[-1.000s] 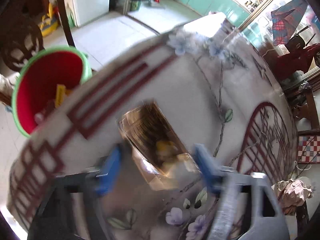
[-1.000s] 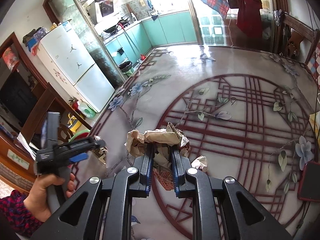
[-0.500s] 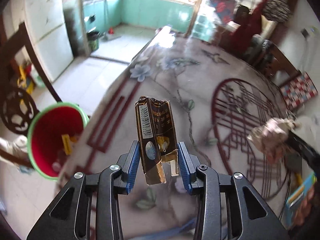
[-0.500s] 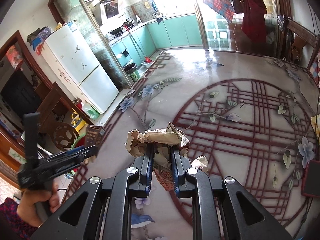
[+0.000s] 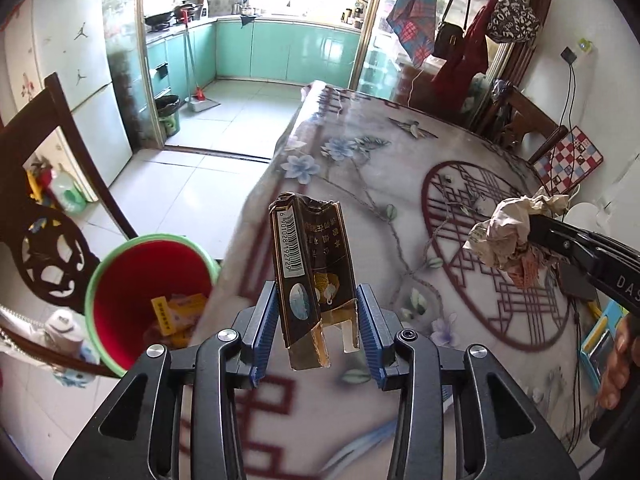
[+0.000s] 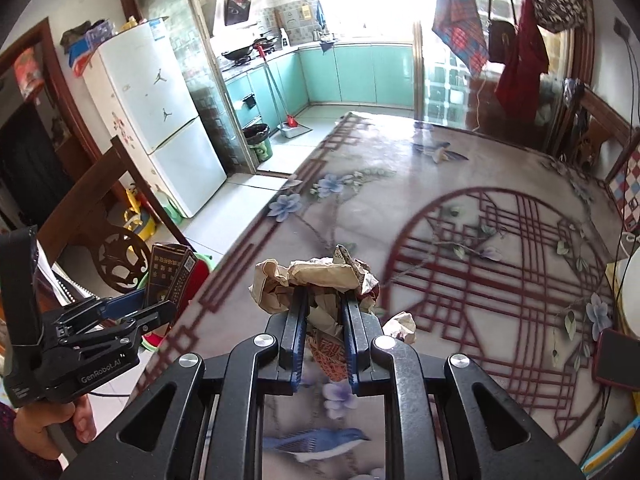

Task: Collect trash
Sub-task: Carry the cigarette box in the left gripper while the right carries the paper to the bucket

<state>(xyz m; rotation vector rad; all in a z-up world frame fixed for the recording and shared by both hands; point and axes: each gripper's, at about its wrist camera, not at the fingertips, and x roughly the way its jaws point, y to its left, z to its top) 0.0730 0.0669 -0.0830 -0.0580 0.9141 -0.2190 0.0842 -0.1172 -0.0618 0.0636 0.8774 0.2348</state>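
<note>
Two pieces of trash are up off the table (image 5: 472, 152), one in each of my grippers. My left gripper (image 5: 318, 330) is clamped on a torn-open dark brown cigarette pack (image 5: 310, 276): it stands upright between the blue pads, its lower end pinched between them and most of its length sticking out past the fingertips, over the table's near edge. The side turned toward my left wrist camera carries a white barcode strip whose digits read roughly 6 901028 192729, with gold Chinese characters on the next face that I cannot make out. Those jaws closed in during the last second and have since stood about level, with the pack between them.

My right gripper (image 6: 324, 316) is closed tight on a crumpled wad of beige paper (image 6: 312, 280). The wad bulges over and around the fingertips, and a scrap with red printing hangs down between the fingers. From the left wrist view the same wad sits at the tip of the right gripper, held above the red lattice pattern of the tablecloth.

Beside the table's left edge, down on the floor, stands a red bin with a green rim (image 5: 140, 292), holding yellow packets. It lies just left of and below the cigarette pack. The left gripper's body reads "GenRobot.AI".
</note>
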